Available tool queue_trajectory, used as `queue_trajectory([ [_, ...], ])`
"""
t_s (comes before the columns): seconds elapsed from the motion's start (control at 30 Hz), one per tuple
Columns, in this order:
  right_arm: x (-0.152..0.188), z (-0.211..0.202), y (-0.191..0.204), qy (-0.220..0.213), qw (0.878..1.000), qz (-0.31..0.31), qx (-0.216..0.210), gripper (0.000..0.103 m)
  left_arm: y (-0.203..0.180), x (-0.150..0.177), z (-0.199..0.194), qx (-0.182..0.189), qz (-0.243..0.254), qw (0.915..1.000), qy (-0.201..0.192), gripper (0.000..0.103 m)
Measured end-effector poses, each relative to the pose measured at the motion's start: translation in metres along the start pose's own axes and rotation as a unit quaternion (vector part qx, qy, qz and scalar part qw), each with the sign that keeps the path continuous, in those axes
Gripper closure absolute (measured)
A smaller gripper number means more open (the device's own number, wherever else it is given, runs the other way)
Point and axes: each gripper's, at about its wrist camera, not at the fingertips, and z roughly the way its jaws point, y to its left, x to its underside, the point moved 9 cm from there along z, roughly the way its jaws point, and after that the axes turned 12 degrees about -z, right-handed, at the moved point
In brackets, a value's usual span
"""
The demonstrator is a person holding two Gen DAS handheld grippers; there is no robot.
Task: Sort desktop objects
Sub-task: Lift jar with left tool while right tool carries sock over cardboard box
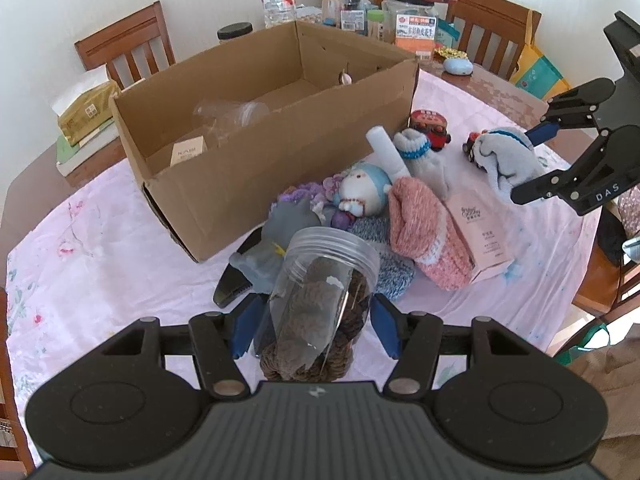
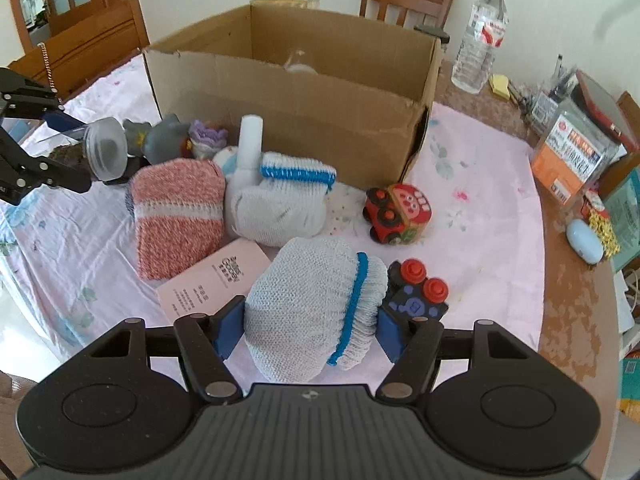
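My left gripper (image 1: 314, 326) is shut on a clear plastic jar (image 1: 320, 300) with brown pinecones inside, held above the pink tablecloth near the open cardboard box (image 1: 224, 200). The jar also shows in the right wrist view (image 2: 105, 150). My right gripper (image 2: 310, 328) is shut on a grey knit sock with a blue stripe (image 2: 304, 312); it shows in the left wrist view (image 1: 508, 156). On the cloth lie a pink knit sock (image 2: 176, 216), a second grey sock (image 2: 276, 200), a pink carton (image 2: 216, 280), a red toy train (image 2: 398, 214) and a snowman doll (image 1: 362, 192).
The box holds a clear container (image 1: 228, 114) and a small carton (image 1: 188, 154). A dark toy with red knobs (image 2: 418, 292) lies by my right fingers. A water bottle (image 2: 478, 40), jars and packets crowd the table's far side. Wooden chairs (image 1: 128, 42) surround the table.
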Motion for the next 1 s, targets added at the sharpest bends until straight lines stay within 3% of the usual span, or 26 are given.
queue_trajectory([
  [0.53, -0.039, -0.026, -0.001, -0.039, 0.998, -0.050, 0.001, 0.031, -0.012, -0.033, -0.020, -0.011, 0.010, 0.9992, -0.037, 0.043],
  [1.0, -0.100, -0.046, -0.011, -0.091, 0.991, -0.099, 0.017, 0.031, -0.003, -0.080, -0.031, -0.022, 0.000, 0.9967, -0.078, 0.043],
])
